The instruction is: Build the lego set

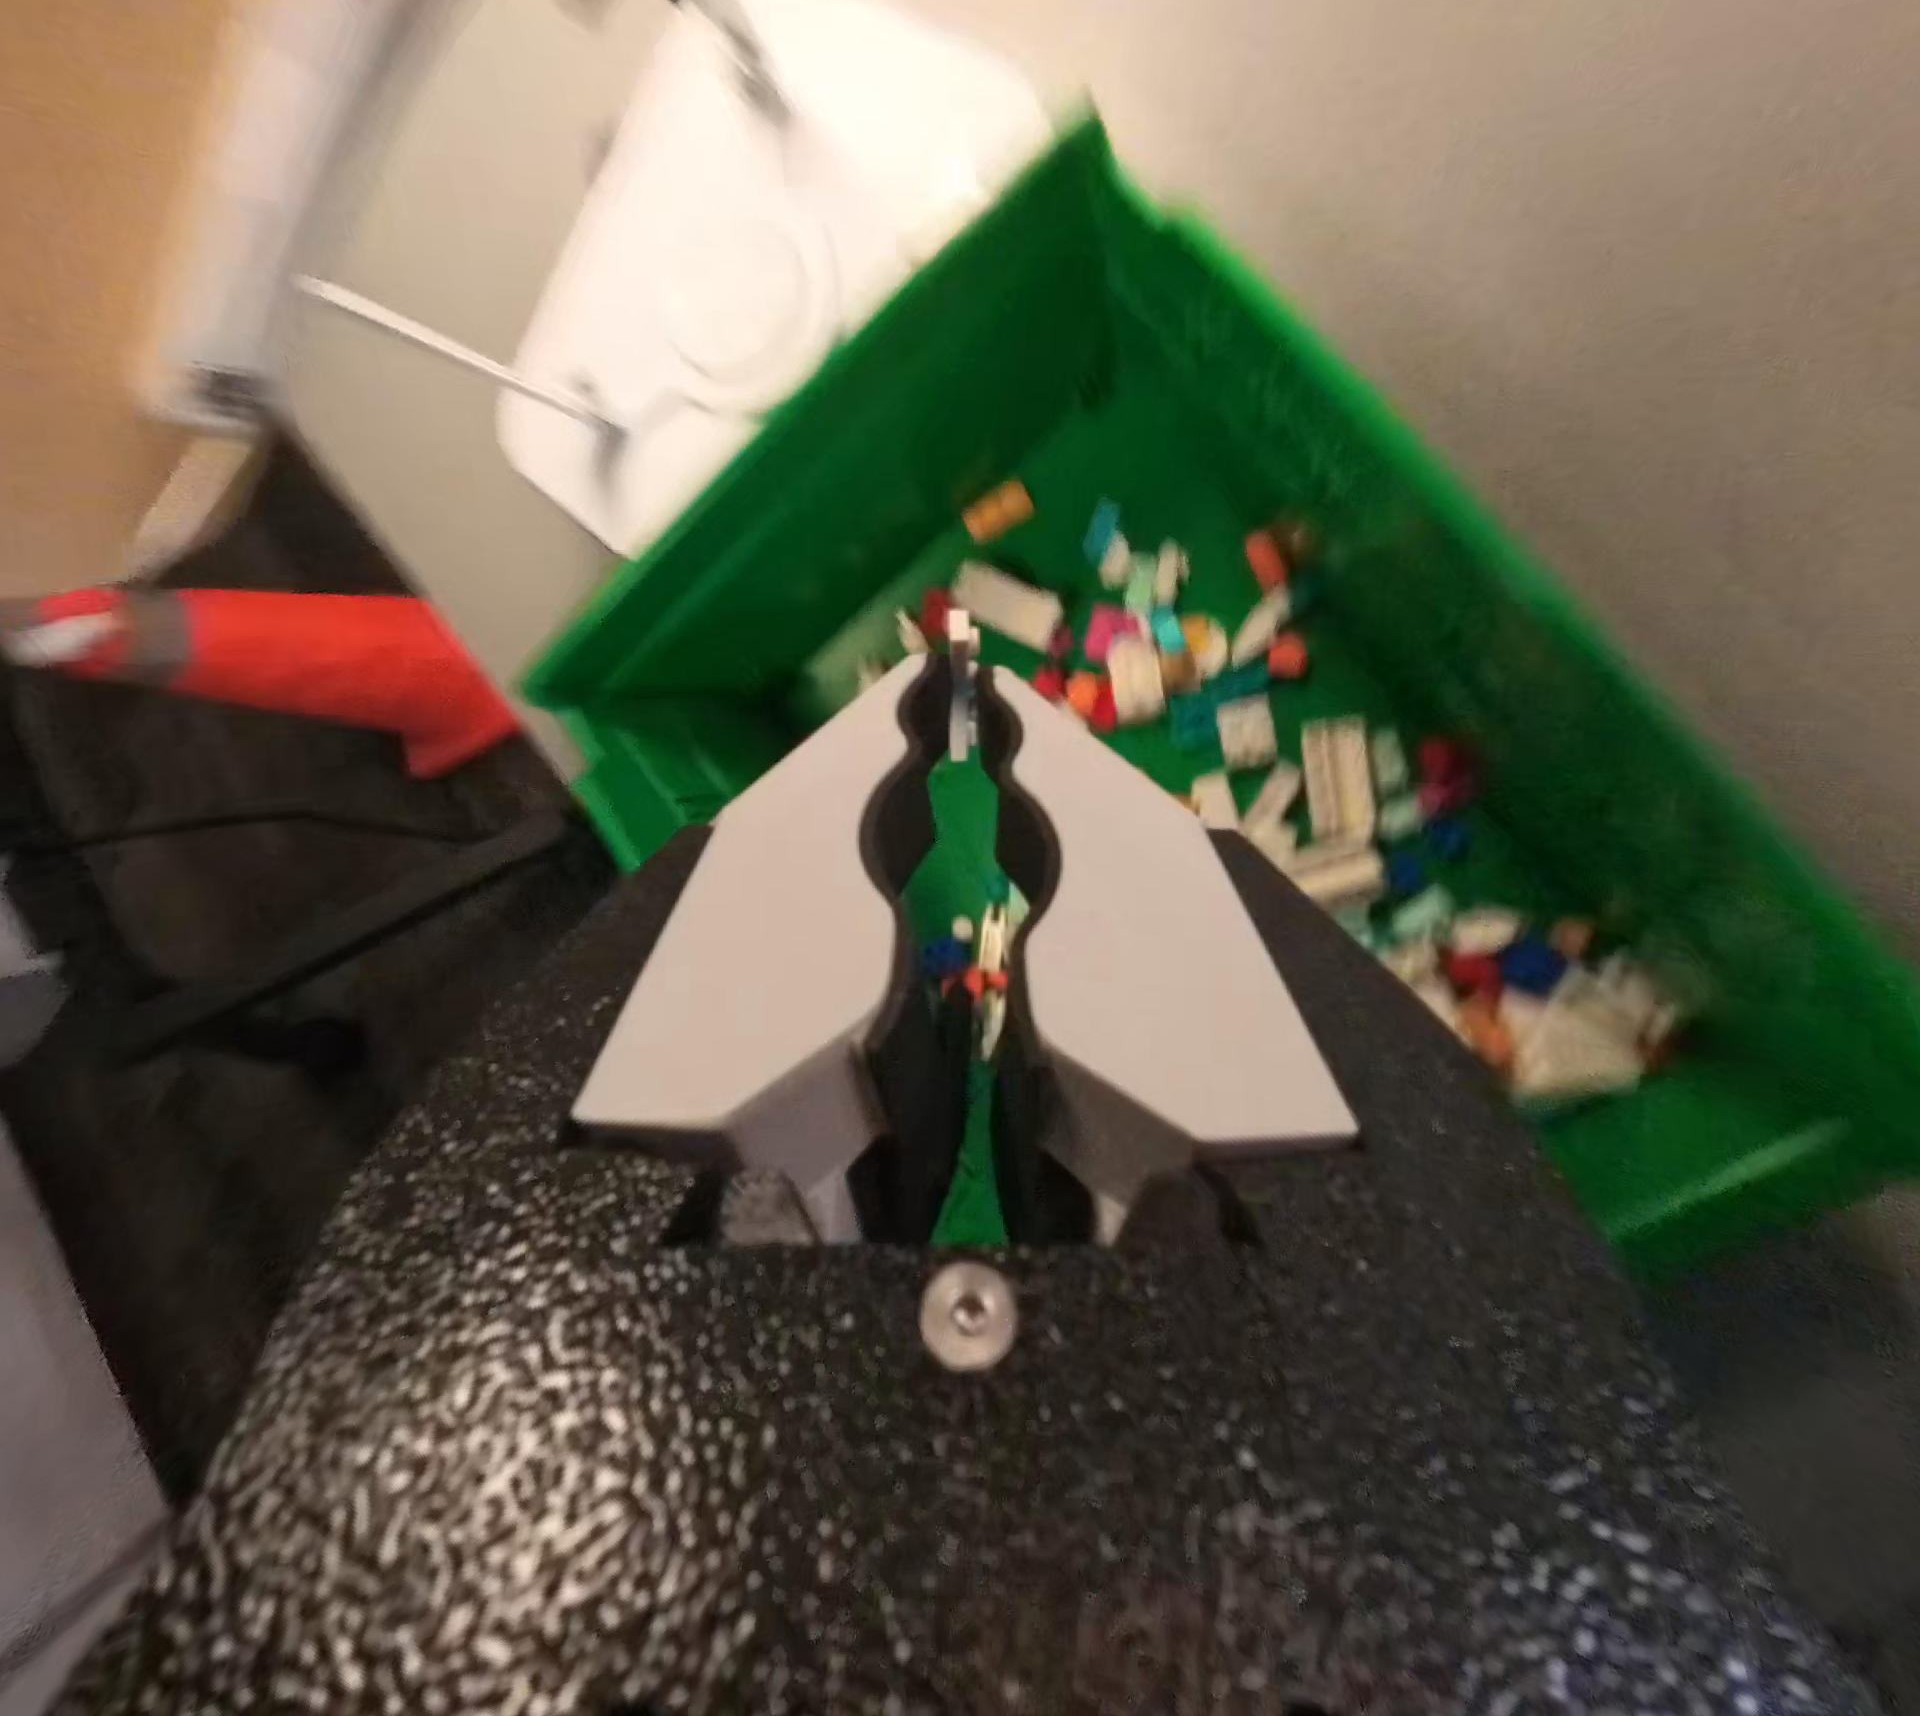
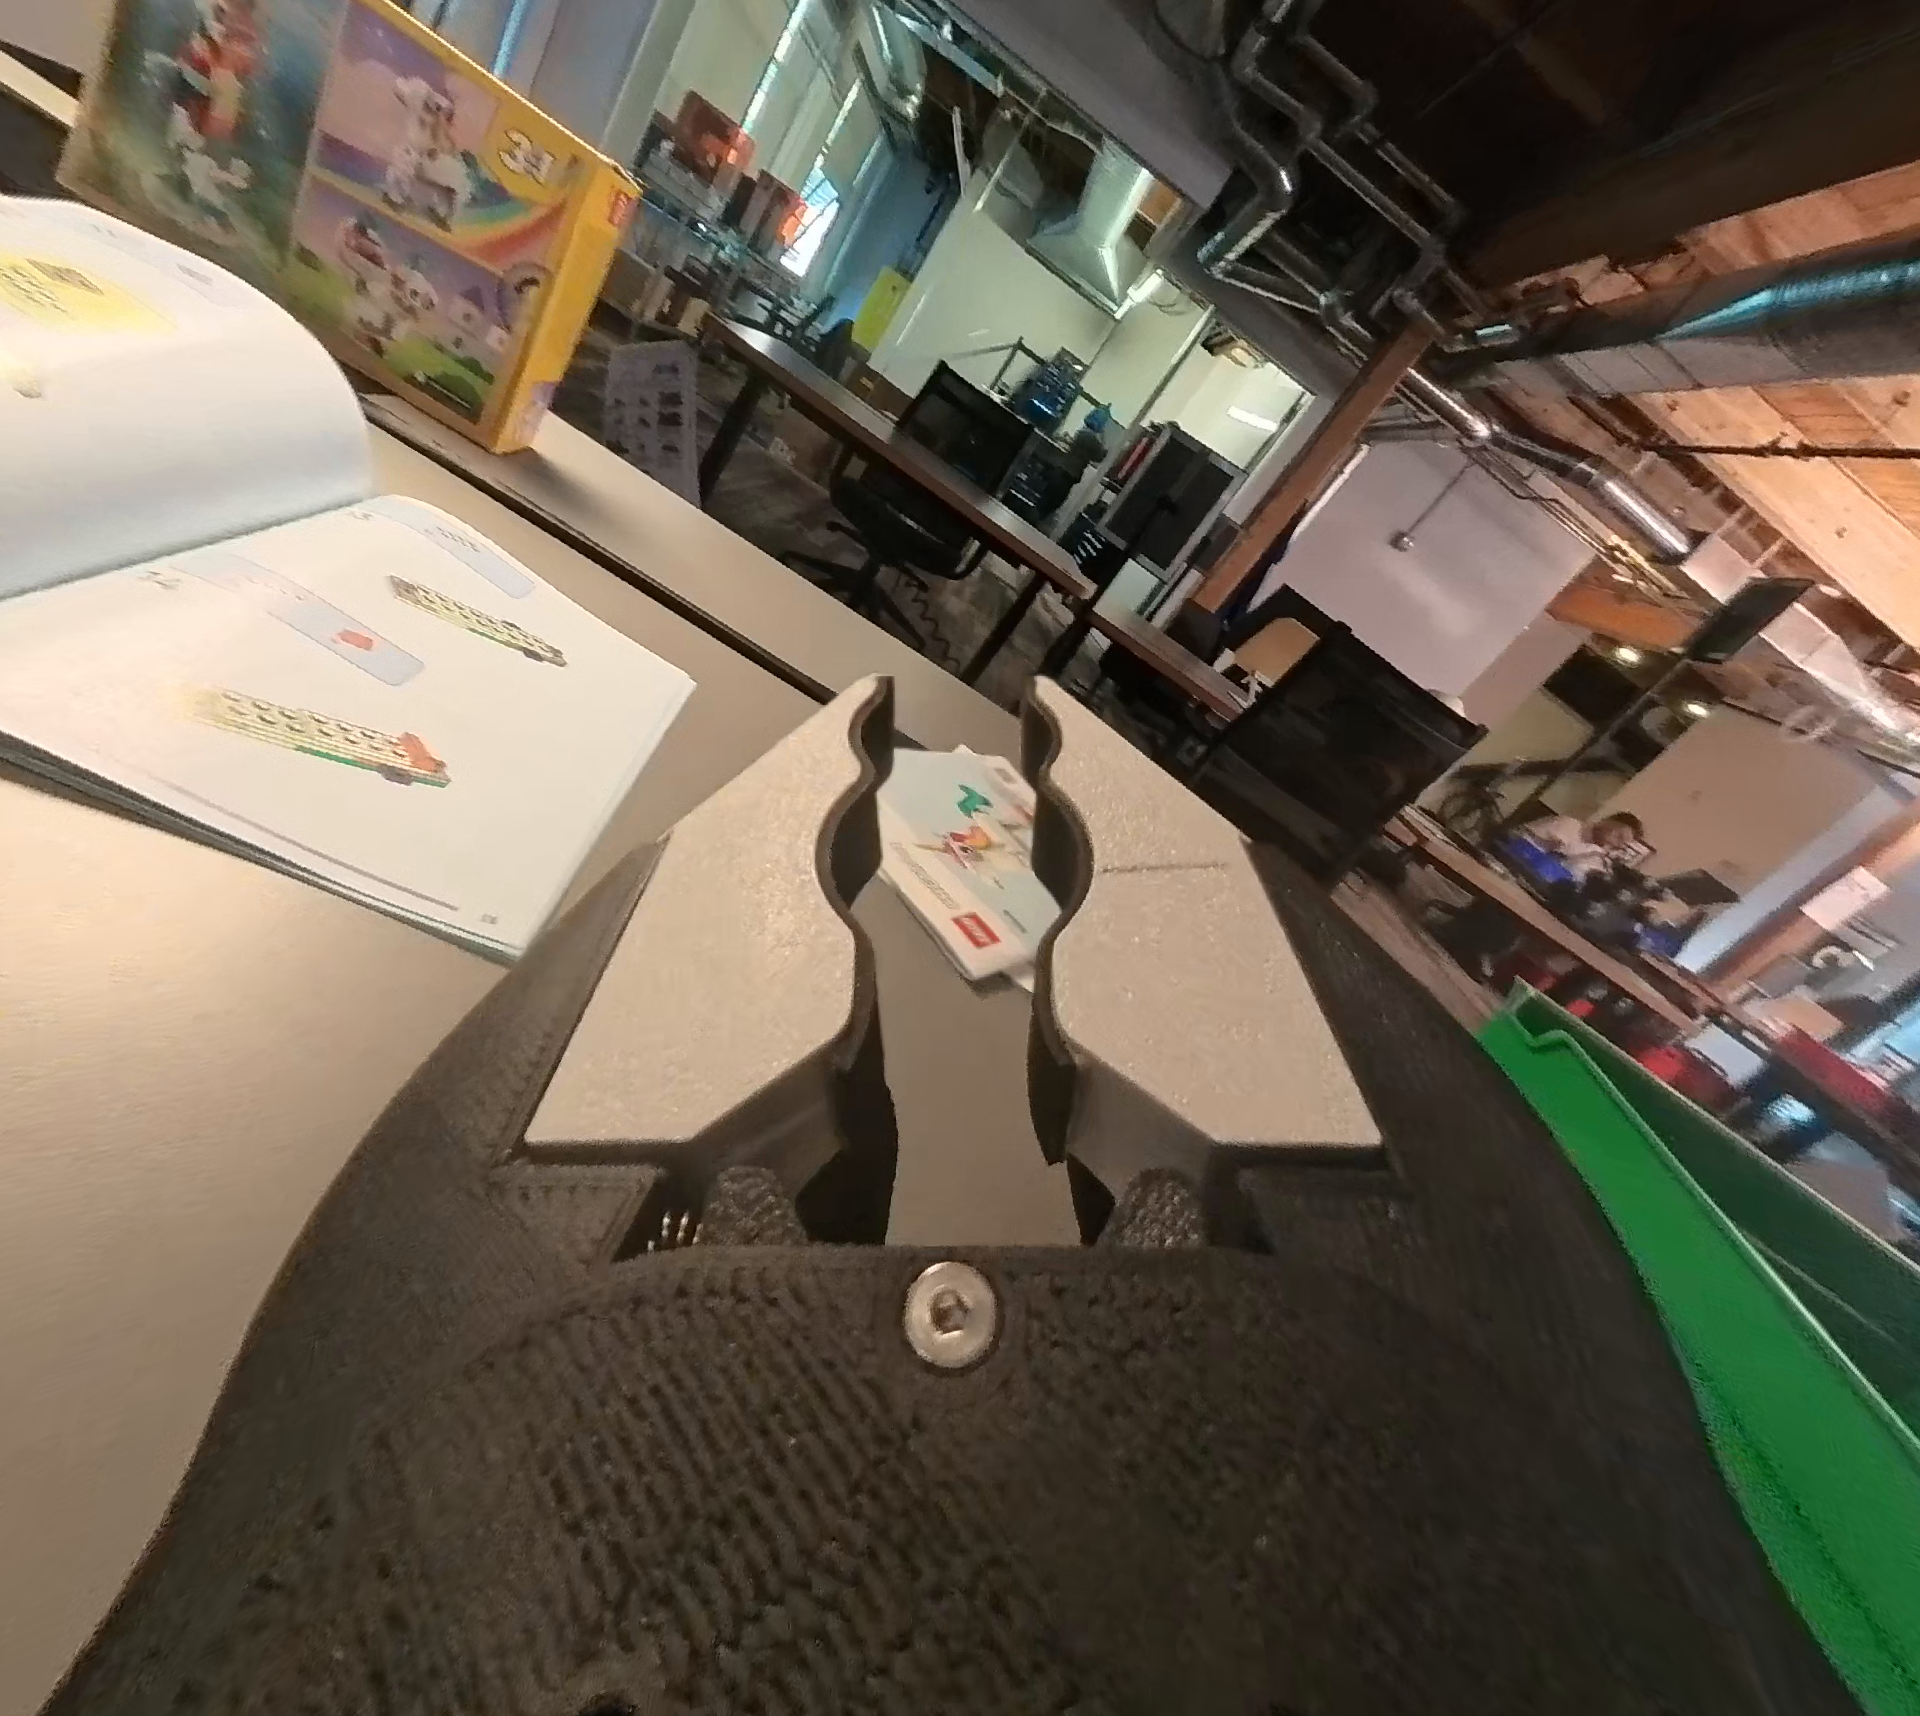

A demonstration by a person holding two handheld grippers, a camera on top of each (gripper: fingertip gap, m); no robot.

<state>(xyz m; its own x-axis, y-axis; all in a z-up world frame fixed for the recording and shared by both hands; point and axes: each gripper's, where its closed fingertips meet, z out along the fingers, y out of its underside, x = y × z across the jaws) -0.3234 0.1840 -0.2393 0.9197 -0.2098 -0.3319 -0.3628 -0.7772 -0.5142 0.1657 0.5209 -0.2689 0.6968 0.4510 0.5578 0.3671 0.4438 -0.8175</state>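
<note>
Left tool point(image 1: 961, 679) pinches a thin white piece point(image 1: 962, 710) at its tips over the green bin point(image 1: 1455, 648) of loose bricks; keep that squeeze steady; right tool point(image 2: 956, 710) gapes empty above the bench point(image 2: 208, 991), beside the open manual point(image 2: 395, 710).

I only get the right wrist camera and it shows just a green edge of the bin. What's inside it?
Observer: The left wrist view shows the green bin holding a heap of loose bricks: white, red, blue and orange.
Operator: Are the other tongs holding one?
Observer: Yes. The left tongs pinch a small pale piece at their tips, over the bin.
Operator: What's next to the bin?
Observer: A blurry white object lies behind it.
</note>
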